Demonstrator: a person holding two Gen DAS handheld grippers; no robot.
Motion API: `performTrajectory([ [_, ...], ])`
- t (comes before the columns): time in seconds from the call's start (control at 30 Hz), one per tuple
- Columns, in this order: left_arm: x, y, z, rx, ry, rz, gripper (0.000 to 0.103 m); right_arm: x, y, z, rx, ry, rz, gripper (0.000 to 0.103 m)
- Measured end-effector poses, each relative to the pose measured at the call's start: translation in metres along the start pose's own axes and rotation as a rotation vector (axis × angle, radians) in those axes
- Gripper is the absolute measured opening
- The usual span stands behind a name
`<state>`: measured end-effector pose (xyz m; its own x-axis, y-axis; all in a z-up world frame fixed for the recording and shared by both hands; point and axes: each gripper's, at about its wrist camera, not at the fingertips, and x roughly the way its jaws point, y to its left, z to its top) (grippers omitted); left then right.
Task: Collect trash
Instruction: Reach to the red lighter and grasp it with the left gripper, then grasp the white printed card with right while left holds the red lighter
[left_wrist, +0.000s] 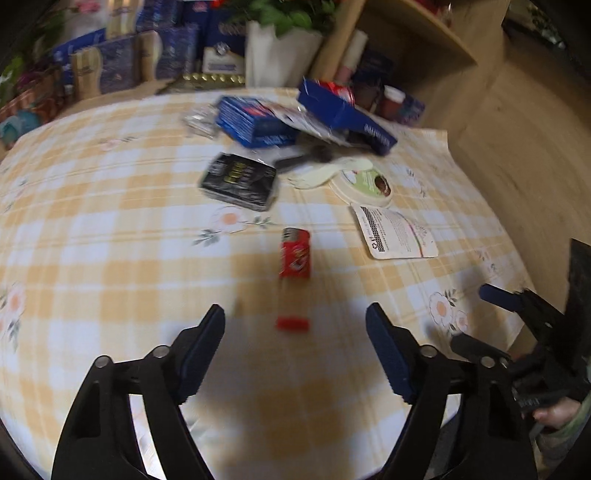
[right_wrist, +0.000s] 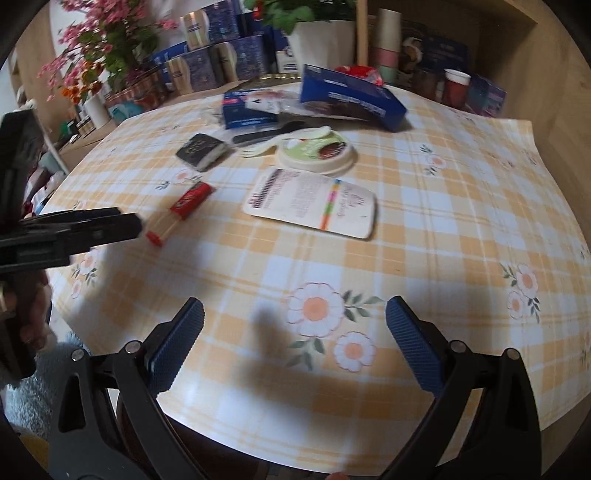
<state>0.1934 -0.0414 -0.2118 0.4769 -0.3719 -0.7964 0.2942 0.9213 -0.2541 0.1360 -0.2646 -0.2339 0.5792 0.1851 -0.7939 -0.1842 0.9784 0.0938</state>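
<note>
- The step in hand looked like the approach to a first pick: the trash lay scattered on the tabletop (left_wrist: 110, 229), which was covered with a yellow checked cloth, and none of it was yet held.
- Nearest the left hand-held gripper (left_wrist: 295, 332) lay a small red piece (left_wrist: 292, 324), just ahead of and between its fingertips, with a red lighter (left_wrist: 295, 253) a little further on.
- Beyond these were a black packet (left_wrist: 238, 181), a printed white wrapper (left_wrist: 395, 230), a round lid (left_wrist: 364, 184) and a heap of blue cartons (left_wrist: 258, 122) at the far side.
- The left hand-held gripper stood fairly wide, its blue pads clear of everything; nothing was between them that they pressed.
- The right hand-held gripper (right_wrist: 295, 332) was spread wide and empty, above bare cloth near the table's edge, well short of the wrapper.
- The next move probably called for lowering the left one over the red piece and closing squarely; motion blur suggested the aim needed settling first.
</note>
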Motion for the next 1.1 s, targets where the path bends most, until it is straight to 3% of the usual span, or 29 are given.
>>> performTrajectory([
  [0.1, 0.026, -0.005, 0.013, 0.011, 0.056, 0.019, 0.067, 0.001, -0.009, -0.003, 0.023, 0.006, -0.009, 0.097],
  [0.23, 0.039, -0.012, 0.021, 0.069, 0.052, 0.07, 0.065, 0.004, -0.017, -0.004, 0.008, 0.012, -0.03, 0.097],
  [0.33, 0.042, -0.015, 0.023, 0.117, 0.047, 0.131, 0.048, 0.011, -0.018, 0.0, -0.055, 0.033, -0.074, 0.097],
  [0.4, 0.043, -0.014, 0.022, 0.143, 0.042, 0.175, 0.031, 0.015, -0.017, 0.005, -0.101, 0.029, -0.095, 0.097],
  [0.47, 0.041, -0.008, 0.022, 0.129, 0.036, 0.182, 0.022, 0.018, -0.014, 0.01, -0.152, 0.018, -0.11, 0.097],
  [0.57, 0.038, 0.004, 0.025, 0.071, 0.041, 0.125, 0.022, 0.028, -0.006, 0.018, -0.239, 0.019, -0.127, 0.097],
  [0.73, 0.037, -0.001, 0.019, 0.112, 0.02, 0.134, 0.022, 0.051, 0.006, 0.037, -0.377, 0.038, -0.124, 0.097],
  [1.1, 0.035, 0.01, 0.024, 0.056, 0.043, 0.061, 0.023, 0.093, 0.017, 0.097, -0.547, 0.147, 0.028, 0.097],
])
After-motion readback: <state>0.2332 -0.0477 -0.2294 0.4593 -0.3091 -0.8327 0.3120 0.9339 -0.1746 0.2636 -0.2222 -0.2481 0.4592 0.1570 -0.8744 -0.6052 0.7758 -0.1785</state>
